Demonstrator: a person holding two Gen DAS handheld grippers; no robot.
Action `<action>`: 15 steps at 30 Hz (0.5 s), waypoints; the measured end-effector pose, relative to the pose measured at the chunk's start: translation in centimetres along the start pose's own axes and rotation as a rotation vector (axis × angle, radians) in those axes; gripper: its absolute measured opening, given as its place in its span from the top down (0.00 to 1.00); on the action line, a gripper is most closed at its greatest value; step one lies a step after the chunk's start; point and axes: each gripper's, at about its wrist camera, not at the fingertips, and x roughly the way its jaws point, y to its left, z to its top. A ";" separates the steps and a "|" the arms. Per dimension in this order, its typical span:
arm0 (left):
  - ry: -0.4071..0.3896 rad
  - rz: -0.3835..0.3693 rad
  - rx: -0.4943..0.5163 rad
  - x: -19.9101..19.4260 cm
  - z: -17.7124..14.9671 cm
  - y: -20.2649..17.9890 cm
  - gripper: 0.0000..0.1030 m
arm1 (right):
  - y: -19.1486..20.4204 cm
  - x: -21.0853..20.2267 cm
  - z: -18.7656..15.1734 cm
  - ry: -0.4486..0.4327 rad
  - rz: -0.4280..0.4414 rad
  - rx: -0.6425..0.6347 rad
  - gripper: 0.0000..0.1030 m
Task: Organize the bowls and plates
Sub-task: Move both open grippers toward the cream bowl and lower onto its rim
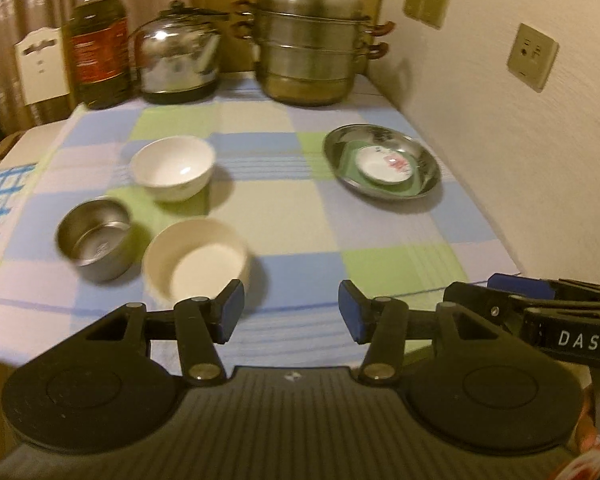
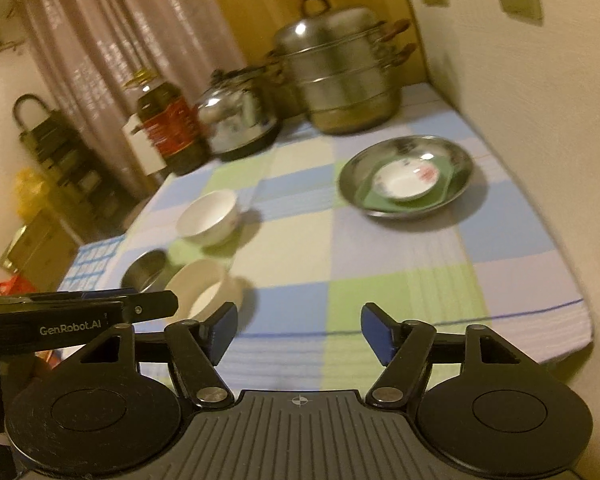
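Observation:
On the checked tablecloth (image 1: 292, 216) a steel plate (image 1: 424, 156) at the right holds a green dish (image 1: 346, 166) with a small white saucer (image 1: 384, 166) on top; the same stack shows as the steel plate (image 2: 356, 176) in the right wrist view. At the left stand a white bowl (image 1: 172, 168), a steel bowl (image 1: 94, 240) and a cream bowl (image 1: 196, 260). My left gripper (image 1: 291, 312) hangs open and empty above the near table edge, just right of the cream bowl. My right gripper (image 2: 298, 332) is also open and empty, beside the left one.
A tiered steel steamer pot (image 1: 310, 44), a kettle (image 1: 176, 56) and an oil bottle (image 1: 98, 48) line the far edge. The wall (image 1: 500, 120) with sockets runs along the table's right side. A chair back (image 1: 40, 64) and curtain stand at the far left.

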 end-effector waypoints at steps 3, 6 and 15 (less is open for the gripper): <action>-0.003 0.045 -0.026 -1.4 -1.2 0.9 0.53 | 1.1 -0.1 -0.5 0.006 0.030 -0.023 0.32; -0.001 0.082 -0.052 -2.3 -2.1 1.9 0.53 | 2.0 0.1 -0.7 0.020 0.043 -0.051 0.31; 0.016 0.157 -0.088 -3.3 -3.7 4.1 0.53 | 4.1 2.5 -1.5 0.100 0.059 -0.135 0.31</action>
